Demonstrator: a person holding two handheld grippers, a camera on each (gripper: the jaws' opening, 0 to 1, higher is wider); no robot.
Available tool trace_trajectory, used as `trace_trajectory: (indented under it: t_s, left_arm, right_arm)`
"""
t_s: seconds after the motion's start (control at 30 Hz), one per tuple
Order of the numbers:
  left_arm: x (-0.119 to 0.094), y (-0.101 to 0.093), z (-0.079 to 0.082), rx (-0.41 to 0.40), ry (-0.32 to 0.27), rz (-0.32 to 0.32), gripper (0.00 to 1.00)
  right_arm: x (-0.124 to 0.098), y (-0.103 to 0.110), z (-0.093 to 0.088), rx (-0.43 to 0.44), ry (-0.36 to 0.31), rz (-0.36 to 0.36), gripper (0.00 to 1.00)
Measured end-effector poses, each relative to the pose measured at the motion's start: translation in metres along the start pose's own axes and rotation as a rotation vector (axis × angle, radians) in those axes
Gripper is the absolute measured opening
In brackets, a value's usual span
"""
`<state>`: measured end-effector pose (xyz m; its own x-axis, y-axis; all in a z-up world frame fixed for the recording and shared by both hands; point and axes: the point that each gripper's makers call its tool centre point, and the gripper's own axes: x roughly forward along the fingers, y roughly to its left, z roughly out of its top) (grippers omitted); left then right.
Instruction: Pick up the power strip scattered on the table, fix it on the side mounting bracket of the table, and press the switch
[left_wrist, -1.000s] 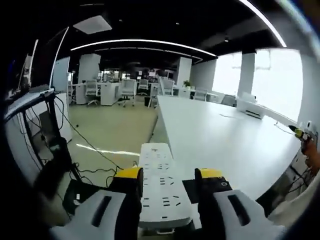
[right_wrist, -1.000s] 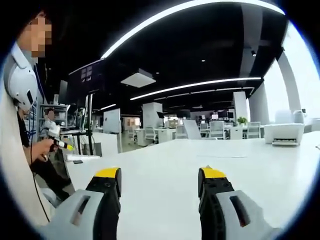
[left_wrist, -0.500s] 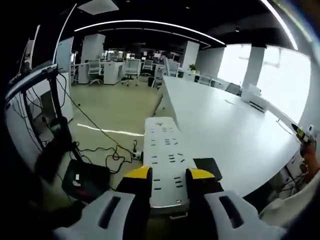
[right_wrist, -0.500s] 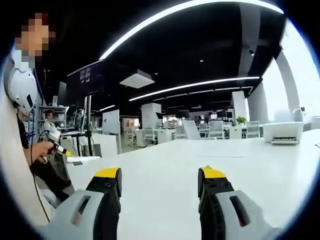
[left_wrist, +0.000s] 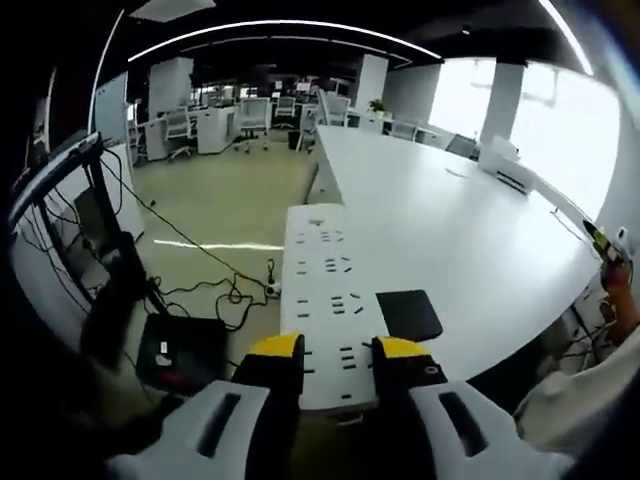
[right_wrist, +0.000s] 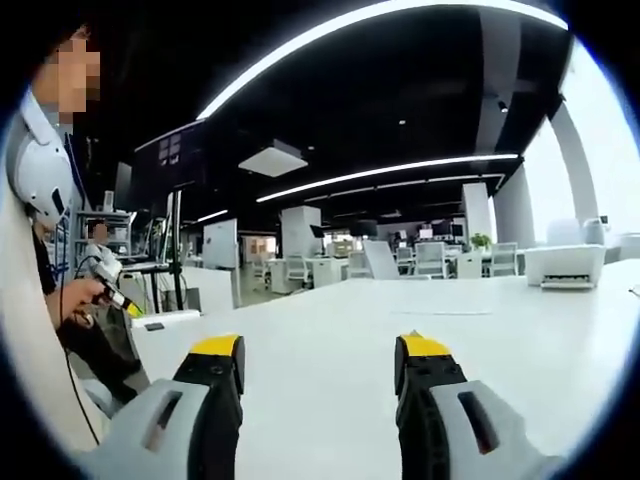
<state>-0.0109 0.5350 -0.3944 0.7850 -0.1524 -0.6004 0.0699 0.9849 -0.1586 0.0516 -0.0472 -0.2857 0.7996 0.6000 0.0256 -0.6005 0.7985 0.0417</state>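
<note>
Left gripper view: your left claw (left_wrist: 338, 352) is clamped on the near end of the power strip (left_wrist: 325, 295), its yellow-tipped jaws pressed against the strip's two long sides. The white strip runs away from you along the edge of the white surface (left_wrist: 470, 240), its sockets facing up. Whether it rests on that edge or hangs just off it, you cannot tell from here. Just beside the strip, on the surface and close to your right jaw, lies a small black flat pad (left_wrist: 408, 314). Below the edge, on the floor (left_wrist: 225, 210), a black box (left_wrist: 182, 352) sits among loose black cables (left_wrist: 215, 300). Far back stand office chairs (left_wrist: 255, 115) and desks. At the far right a hand (left_wrist: 618, 290) holds a yellow-tipped tool.

Right gripper view: your right claw (right_wrist: 318, 365) holds nothing, its jaws standing well apart over the bare white surface (right_wrist: 330, 330). At the left a person in a white garment (right_wrist: 30, 330) stands close, and their hand (right_wrist: 85, 292) grips a small yellow-tipped tool. A white printer-like box (right_wrist: 566, 266) sits on the surface at the far right, with chairs (right_wrist: 432, 258) behind it in the distance.
</note>
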Motion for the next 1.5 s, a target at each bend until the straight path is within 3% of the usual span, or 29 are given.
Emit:
trace_trajectory:
  t_s: [0.33, 0.77, 1.03, 1.27, 1.5]
  left_arm:
    - [0.000, -0.001, -0.001, -0.013, 0.082, 0.027, 0.34]
    - [0.000, -0.002, -0.006, 0.029, 0.288, 0.031, 0.30]
    - [-0.002, -0.001, -0.008, 0.050, 0.312, 0.023, 0.30]
    - [-0.002, -0.001, -0.008, 0.054, 0.307, 0.013, 0.30]
    - [-0.002, 0.000, -0.008, 0.014, 0.351, 0.028, 0.30]
  right_arm:
    - [-0.001, 0.000, 0.000, 0.002, -0.005, -0.002, 0.56]
    - [0.004, 0.003, -0.001, 0.012, -0.008, 0.006, 0.56]
    - [0.014, 0.006, -0.001, 0.006, 0.010, 0.029, 0.57]
    - [0.028, 0.011, 0.017, -0.037, 0.028, 0.076, 0.57]
    - [0.057, 0.024, 0.044, -0.106, 0.039, 0.139, 0.57]
